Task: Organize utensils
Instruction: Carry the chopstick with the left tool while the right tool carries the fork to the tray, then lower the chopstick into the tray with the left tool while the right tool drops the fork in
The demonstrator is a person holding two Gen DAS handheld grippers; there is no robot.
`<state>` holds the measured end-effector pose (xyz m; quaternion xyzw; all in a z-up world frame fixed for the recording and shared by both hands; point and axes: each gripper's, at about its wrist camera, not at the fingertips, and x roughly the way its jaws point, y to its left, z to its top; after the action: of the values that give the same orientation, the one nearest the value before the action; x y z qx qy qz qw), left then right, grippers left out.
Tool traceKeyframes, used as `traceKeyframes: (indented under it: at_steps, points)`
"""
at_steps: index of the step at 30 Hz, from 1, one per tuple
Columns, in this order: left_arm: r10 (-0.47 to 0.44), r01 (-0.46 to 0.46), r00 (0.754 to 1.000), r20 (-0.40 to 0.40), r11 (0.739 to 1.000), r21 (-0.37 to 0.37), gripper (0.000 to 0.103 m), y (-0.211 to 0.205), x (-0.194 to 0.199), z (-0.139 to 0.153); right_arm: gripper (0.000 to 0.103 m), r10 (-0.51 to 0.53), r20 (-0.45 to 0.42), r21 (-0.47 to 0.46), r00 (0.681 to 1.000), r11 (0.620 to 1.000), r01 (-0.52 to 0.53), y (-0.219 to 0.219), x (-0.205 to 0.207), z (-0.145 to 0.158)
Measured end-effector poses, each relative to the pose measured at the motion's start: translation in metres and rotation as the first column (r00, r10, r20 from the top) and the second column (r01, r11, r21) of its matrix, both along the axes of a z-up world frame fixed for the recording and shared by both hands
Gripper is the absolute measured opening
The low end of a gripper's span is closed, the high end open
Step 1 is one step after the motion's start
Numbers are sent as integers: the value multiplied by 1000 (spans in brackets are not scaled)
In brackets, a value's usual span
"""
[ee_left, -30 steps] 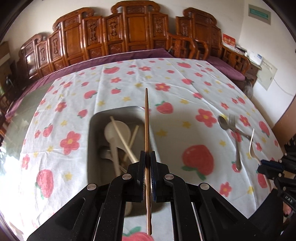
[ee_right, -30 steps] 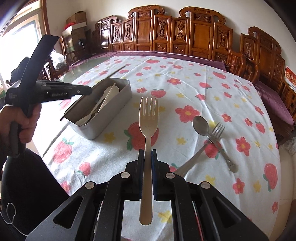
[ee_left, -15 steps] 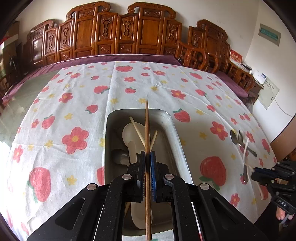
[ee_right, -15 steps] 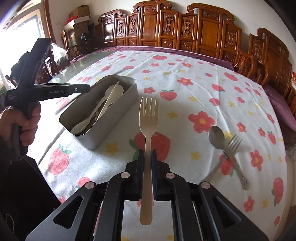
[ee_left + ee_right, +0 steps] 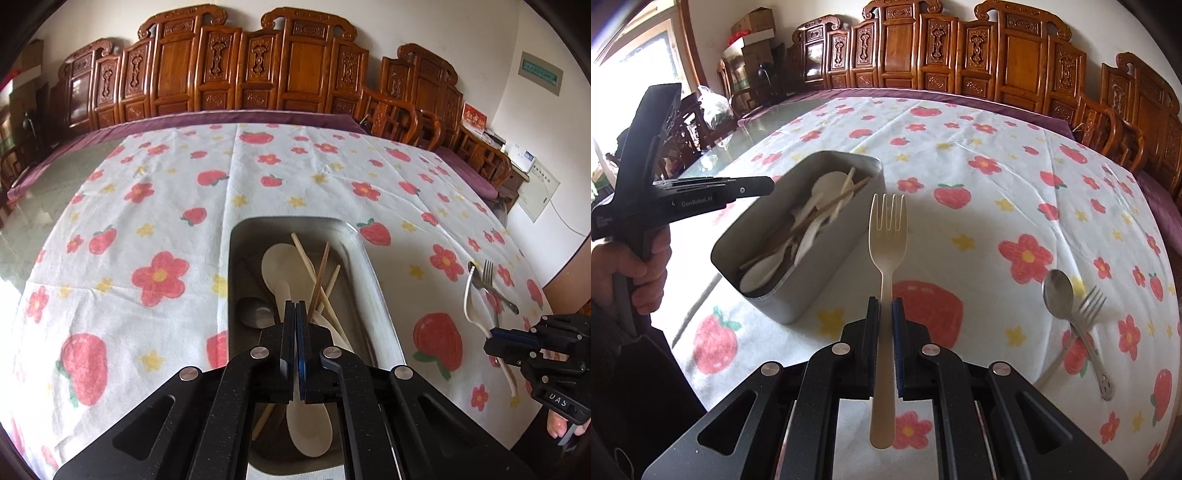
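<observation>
**Beige fork clamped on the right; left jaws together over the tin**

In the left wrist view, the left gripper (image 5: 295, 314) is seen with its jaws pressed together and nothing between them, hanging directly above the metal tin (image 5: 373, 280). Inside the tin, pale spoons (image 5: 277, 266), wooden chopsticks (image 5: 320, 275) and a dark metal spoon (image 5: 255, 314) are laid lengthwise. At 3 o'clock of the tin, well apart from it on the strawberry tablecloth (image 5: 147, 229), a metal spoon and fork (image 5: 487, 280) are crossed.

Only an edge-on sliver of the beige fork (image 5: 888, 240) is offered by the left view; in the right wrist view it is shown in full, clamped by its handle in the right gripper (image 5: 885, 314), tines pointing to 12 o'clock and held above the cloth. From this camera the tin is placed at 10 o'clock of the fork, with its outer wall visible, which the left view does not show. The left gripper is seen from the side at 9 o'clock, held over the near end of the tin, and the hand (image 5: 639, 266) wrapped round its grip appears here alone. The metal spoon and fork lie at 3 o'clock.
</observation>
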<state>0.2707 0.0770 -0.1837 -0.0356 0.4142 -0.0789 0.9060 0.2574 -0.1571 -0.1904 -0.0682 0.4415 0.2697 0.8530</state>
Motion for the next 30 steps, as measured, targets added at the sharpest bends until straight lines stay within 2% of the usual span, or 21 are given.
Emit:
traceKeyframes:
  at_steps: [4,10,17,27,30]
  points:
    - [2,-2,1000,23,1000,-6,0,8,-5,10,9,15,8,13,1000,1000,-15,17,6,10]
    - [21,-23,999,49,999,31,0,23,-11,21,9,45,5,37,999,998,-45,54,17,17]
    - [55,-57,997,62,998,34,0,45,-16,30,9,48,-39,103,998,994,-44,92,38,19]
    - [75,-80,992,98,996,43,0,54,-23,42,9,25,-141,150,990,989,-4,125,64,-8]
    - [75,-79,992,100,996,38,0,55,-23,43,9,24,-141,146,990,989,-4,128,64,-14]
